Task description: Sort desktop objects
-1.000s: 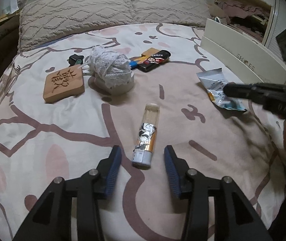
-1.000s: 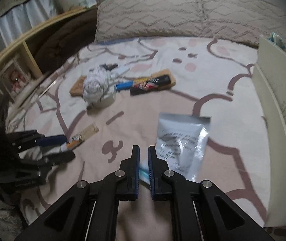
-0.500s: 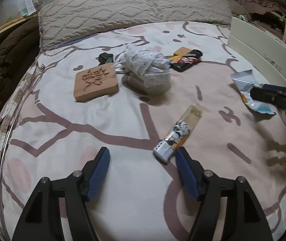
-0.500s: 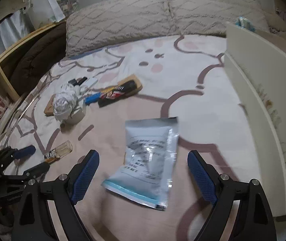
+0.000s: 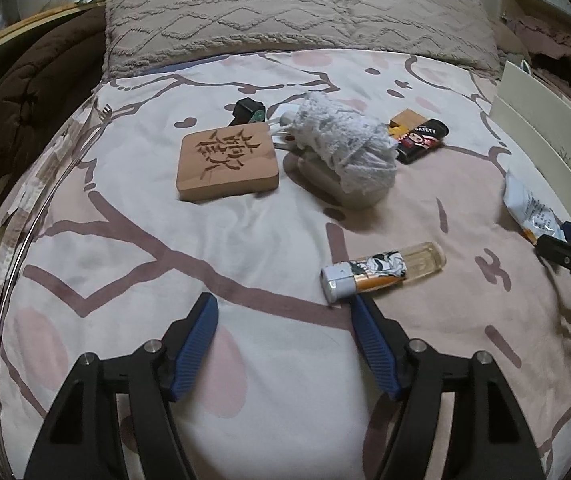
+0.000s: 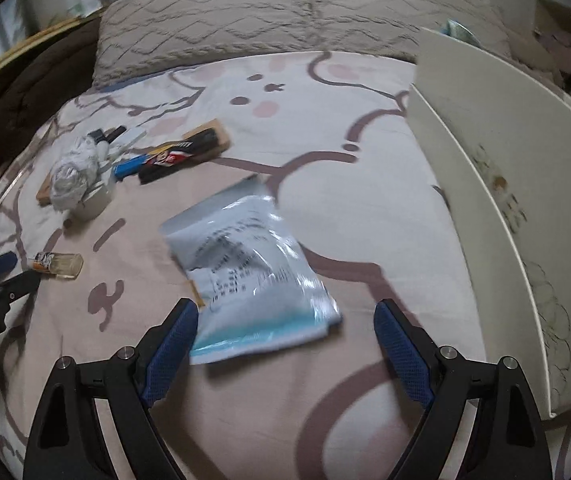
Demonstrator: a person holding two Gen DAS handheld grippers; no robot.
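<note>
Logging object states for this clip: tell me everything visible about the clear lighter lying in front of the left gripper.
The clear lighter lies flat on the patterned bedspread, long axis roughly crosswise to the left gripper. It has a pale grey cap end, a black-and-white and orange printed wrap around the middle, and a see-through yellowish plastic tank end. Its cap end sits just beyond one blue finger; contact cannot be told. Both fingers stand wide apart, holding nothing.

The left hand-held gripper (image 5: 284,314) has two matte black, angular plastic arms with triangular cut-outs, each carrying round silver screw heads. Its fingers (image 5: 195,350) are faced with ribbed blue pads. The right hand-held gripper (image 6: 285,326) is built alike, its blue pads (image 6: 403,354) finely cross-hatched.
</note>
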